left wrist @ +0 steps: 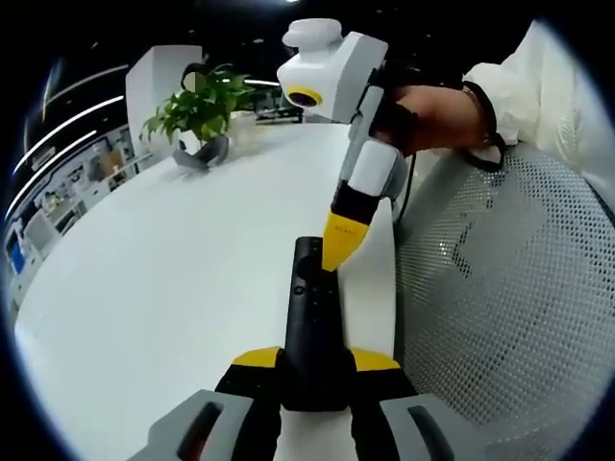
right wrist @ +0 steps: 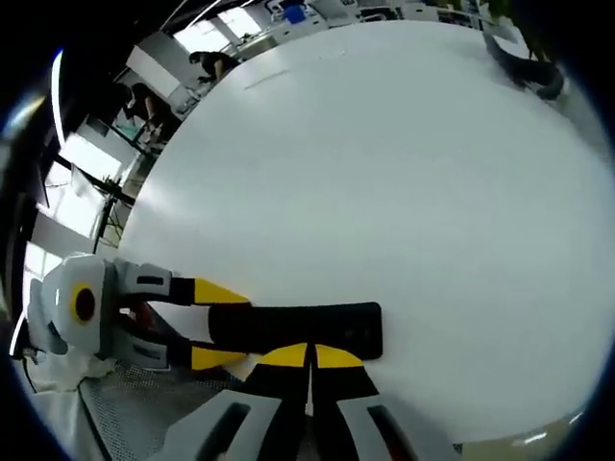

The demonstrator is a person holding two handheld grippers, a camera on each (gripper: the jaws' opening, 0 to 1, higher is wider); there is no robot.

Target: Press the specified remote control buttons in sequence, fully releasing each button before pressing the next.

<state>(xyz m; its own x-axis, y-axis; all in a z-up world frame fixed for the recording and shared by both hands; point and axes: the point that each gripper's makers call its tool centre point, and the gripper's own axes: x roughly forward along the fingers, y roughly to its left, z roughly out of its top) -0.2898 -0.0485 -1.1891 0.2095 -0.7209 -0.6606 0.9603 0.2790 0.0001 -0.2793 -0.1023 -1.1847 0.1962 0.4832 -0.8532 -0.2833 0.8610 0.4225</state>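
In the left gripper view a grey pot (left wrist: pixel 200 154) at eleven o'clock holds a leafy green plant (left wrist: pixel 197 108); the black remote control (left wrist: pixel 313 327) lies on the white table (left wrist: pixel 173 279), long axis running six to twelve, button end pointing away; the left gripper (left wrist: pixel 315 363) grasps its near end; the right gripper (left wrist: pixel 336 252), jaws clenched together, touches its upper buttons from one o'clock.
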